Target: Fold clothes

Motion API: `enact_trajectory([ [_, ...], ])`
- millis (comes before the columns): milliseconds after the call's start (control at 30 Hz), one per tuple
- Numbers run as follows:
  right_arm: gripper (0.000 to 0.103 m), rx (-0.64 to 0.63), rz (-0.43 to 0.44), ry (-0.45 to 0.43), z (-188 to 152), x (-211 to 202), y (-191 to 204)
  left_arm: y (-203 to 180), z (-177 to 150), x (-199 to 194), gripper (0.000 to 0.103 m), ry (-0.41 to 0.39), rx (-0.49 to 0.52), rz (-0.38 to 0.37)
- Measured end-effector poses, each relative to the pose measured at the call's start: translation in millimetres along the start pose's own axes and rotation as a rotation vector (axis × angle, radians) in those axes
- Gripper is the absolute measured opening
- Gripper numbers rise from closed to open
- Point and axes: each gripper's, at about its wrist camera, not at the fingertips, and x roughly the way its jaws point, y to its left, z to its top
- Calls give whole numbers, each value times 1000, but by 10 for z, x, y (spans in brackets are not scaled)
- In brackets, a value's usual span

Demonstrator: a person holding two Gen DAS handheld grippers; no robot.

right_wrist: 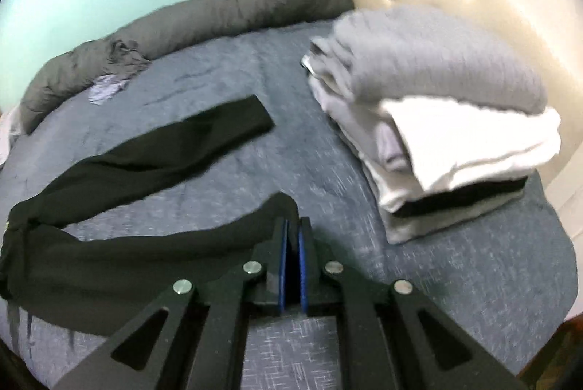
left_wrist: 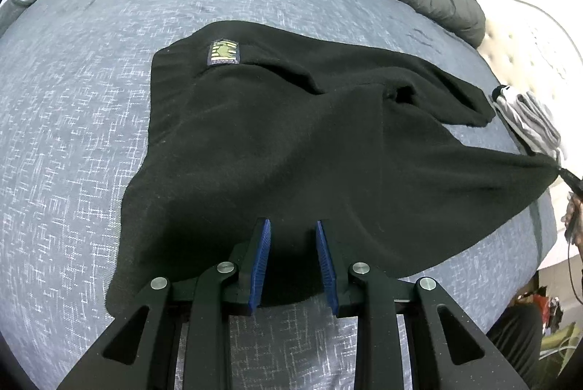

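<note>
The right gripper (right_wrist: 293, 233) pinches the black garment's (left_wrist: 277, 135) edge; the left gripper (left_wrist: 293, 240) (jaws narrowly apart) straddles its near-bed-edge hem.

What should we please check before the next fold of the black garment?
1. Right tongs shut on garment corner: ok.
2. Left tongs gripping the hem: cannot tell; the pads straddle the cloth with a gap.
3. Garment lying flat: not ok, ridged in the middle.
4. Sleeve tucked in: not ok, stretched out.
5. Folded stack apart from the garment: ok.
</note>
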Motion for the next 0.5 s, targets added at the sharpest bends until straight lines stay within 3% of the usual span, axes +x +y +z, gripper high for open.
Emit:
enact_trajectory([
  [200,6,-18,-120,105,-198,359,-46,58,34,-96,28,-5,-2,27],
  [300,12,0,-184,98,-267,356,-125,136,61,-158,29,-16,-15,44],
  [433,12,25,-133,60,-304,196,-140,271,128,-234,29,-38,-45,67],
  [500,12,15,-92,25,-298,80,-35,359,188,-266,35,-52,-65,75],
])
